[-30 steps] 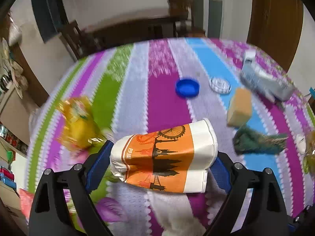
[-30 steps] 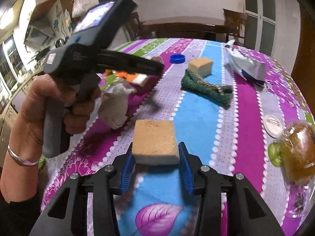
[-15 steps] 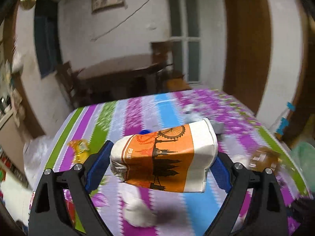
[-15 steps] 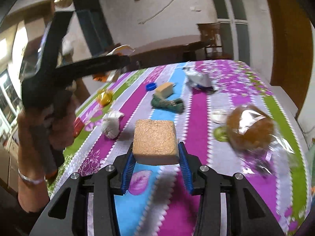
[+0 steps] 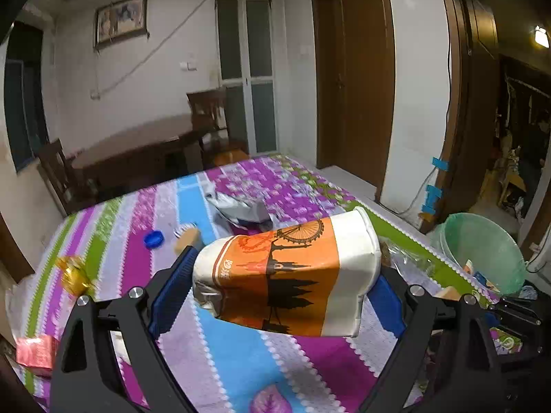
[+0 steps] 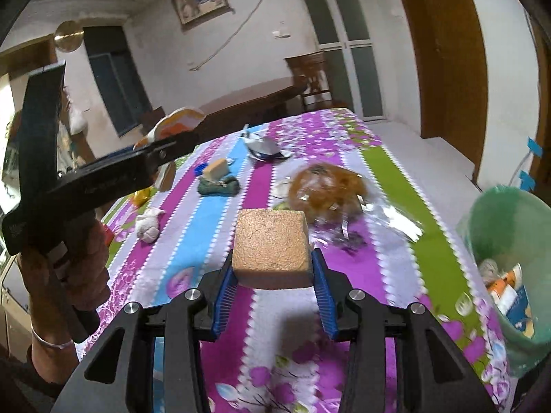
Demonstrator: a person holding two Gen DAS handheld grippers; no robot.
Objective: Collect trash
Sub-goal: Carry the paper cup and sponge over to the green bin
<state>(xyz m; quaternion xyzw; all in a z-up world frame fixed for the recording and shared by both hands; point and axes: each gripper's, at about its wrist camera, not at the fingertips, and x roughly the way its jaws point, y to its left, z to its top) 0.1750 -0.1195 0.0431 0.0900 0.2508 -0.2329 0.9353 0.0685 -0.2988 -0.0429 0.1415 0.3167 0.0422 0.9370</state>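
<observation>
My left gripper (image 5: 279, 285) is shut on a crushed orange-and-white paper cup (image 5: 289, 275) and holds it in the air above the striped tablecloth (image 5: 234, 354). My right gripper (image 6: 272, 275) is shut on a tan sponge block (image 6: 270, 244), also lifted above the table. A green trash bin (image 6: 506, 227) with litter inside stands off the table's right edge; it also shows in the left wrist view (image 5: 482, 247). The left gripper with the cup shows at the left of the right wrist view (image 6: 172, 134).
On the table lie a bread bag (image 6: 327, 189), a green scrubber (image 6: 218, 186), a second sponge (image 6: 215, 168), a blue lid (image 5: 154, 239), a silver wrapper (image 5: 241, 208), a white tissue wad (image 6: 148, 227) and a gold wrapper (image 5: 74, 275).
Both grippers have lifted off the table with their loads and swung to the right; the green bin has come into view at the right of both views.
</observation>
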